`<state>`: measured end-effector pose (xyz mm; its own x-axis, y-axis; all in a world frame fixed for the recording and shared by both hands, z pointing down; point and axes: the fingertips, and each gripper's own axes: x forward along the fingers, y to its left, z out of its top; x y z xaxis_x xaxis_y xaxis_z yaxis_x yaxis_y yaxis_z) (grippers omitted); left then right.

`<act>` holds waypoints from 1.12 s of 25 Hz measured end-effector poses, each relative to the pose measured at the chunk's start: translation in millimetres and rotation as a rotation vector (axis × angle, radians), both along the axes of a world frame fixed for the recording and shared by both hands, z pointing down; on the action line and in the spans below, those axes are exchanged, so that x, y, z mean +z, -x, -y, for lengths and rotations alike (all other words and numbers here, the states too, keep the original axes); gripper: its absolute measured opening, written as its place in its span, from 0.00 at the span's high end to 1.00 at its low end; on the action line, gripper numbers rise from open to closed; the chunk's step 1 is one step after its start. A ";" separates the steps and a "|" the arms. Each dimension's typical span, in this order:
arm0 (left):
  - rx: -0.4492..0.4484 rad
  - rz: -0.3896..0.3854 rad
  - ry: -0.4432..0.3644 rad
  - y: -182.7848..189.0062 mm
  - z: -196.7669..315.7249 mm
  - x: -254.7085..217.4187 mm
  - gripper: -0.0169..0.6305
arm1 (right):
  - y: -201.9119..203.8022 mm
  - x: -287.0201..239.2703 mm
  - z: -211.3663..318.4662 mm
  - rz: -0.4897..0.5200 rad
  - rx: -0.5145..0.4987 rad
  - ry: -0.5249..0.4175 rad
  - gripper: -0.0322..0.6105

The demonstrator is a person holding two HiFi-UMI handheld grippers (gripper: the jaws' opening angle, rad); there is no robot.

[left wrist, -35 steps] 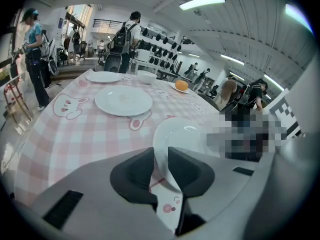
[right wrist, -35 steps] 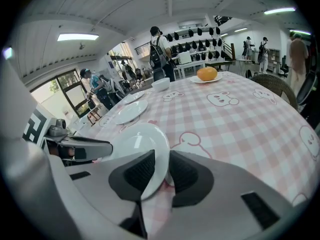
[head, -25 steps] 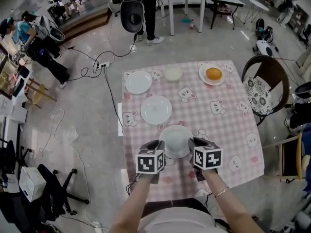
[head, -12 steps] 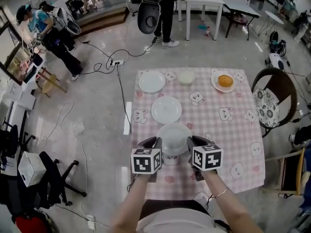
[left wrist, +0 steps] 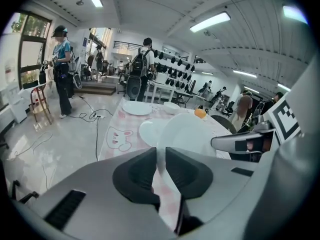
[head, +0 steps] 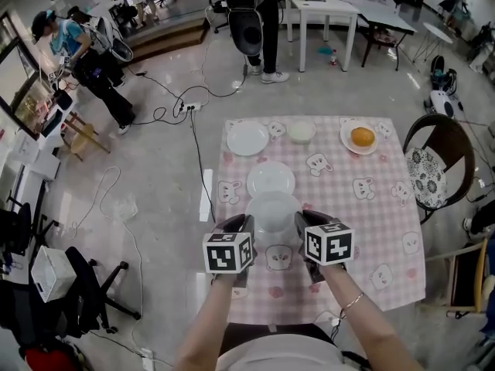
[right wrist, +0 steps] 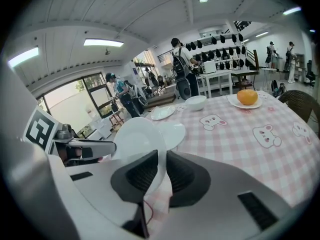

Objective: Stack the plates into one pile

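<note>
Plate nearest the person, a white plate (head: 272, 216), is pinched at its left rim by the left gripper (left wrist: 161, 156). The two dark pads are closed onto the thin edge, with only the rim between them. The opposite rim is clamped in the same way by the right gripper (right wrist: 162, 156), so the plate is carried between the two tools. It appears to be raised off the pink checked tablecloth (head: 371, 207).

In the head view, its far edge meets the near edge of a second plate (head: 271, 179), which lies flat on the cloth just beyond. A third plate (head: 247, 138) is set near the far left corner of the table. A white bowl (head: 301, 132) is placed to the right of it. A small plate (head: 349, 147) bearing a round orange item (head: 362, 136) is seen near the far right corner. A dark wicker chair (head: 445, 134) with a patterned cushion stands at the table's right side. Cables are strewn over the floor to the left.
</note>
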<state>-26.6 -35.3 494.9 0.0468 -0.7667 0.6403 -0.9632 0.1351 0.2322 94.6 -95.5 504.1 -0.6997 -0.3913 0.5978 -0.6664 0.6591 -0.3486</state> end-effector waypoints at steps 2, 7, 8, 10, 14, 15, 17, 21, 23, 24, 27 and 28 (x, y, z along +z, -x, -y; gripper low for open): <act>0.009 0.000 -0.003 9.0 8.5 2.1 0.86 | 8.3 2.6 7.6 0.000 0.015 0.002 0.86; 0.047 -0.007 -0.008 31.7 36.1 -0.1 0.86 | 28.0 -0.8 28.8 0.003 0.068 0.002 0.86; 0.056 -0.008 -0.008 37.6 43.2 0.2 0.86 | 33.1 -0.3 34.1 0.002 0.079 0.002 0.86; 0.079 -0.008 -0.008 49.3 58.3 2.9 0.86 | 43.2 2.8 45.3 -0.001 0.102 0.002 0.86; 0.135 -0.010 -0.010 66.4 88.5 7.6 0.86 | 57.7 9.6 68.1 -0.020 0.150 0.004 0.86; 0.146 -0.012 -0.012 70.7 95.0 8.4 0.86 | 61.5 11.1 73.2 -0.026 0.159 0.004 0.86; 0.166 -0.017 -0.011 78.5 106.7 11.8 0.86 | 68.9 14.2 82.4 -0.035 0.176 0.007 0.86; 0.212 -0.027 0.005 82.3 125.1 24.0 0.86 | 71.4 24.8 96.2 -0.054 0.209 0.014 0.85; 0.229 -0.035 0.016 82.7 131.8 30.8 0.86 | 71.5 31.3 101.1 -0.060 0.219 0.023 0.85; 0.236 -0.042 0.022 83.2 134.3 33.5 0.86 | 71.7 34.4 102.6 -0.063 0.224 0.030 0.85; 0.252 -0.061 0.038 84.3 139.5 39.6 0.86 | 72.2 42.8 105.2 -0.073 0.238 0.049 0.85; 0.257 -0.063 0.042 85.0 141.3 41.7 0.86 | 72.9 45.5 106.2 -0.076 0.243 0.053 0.84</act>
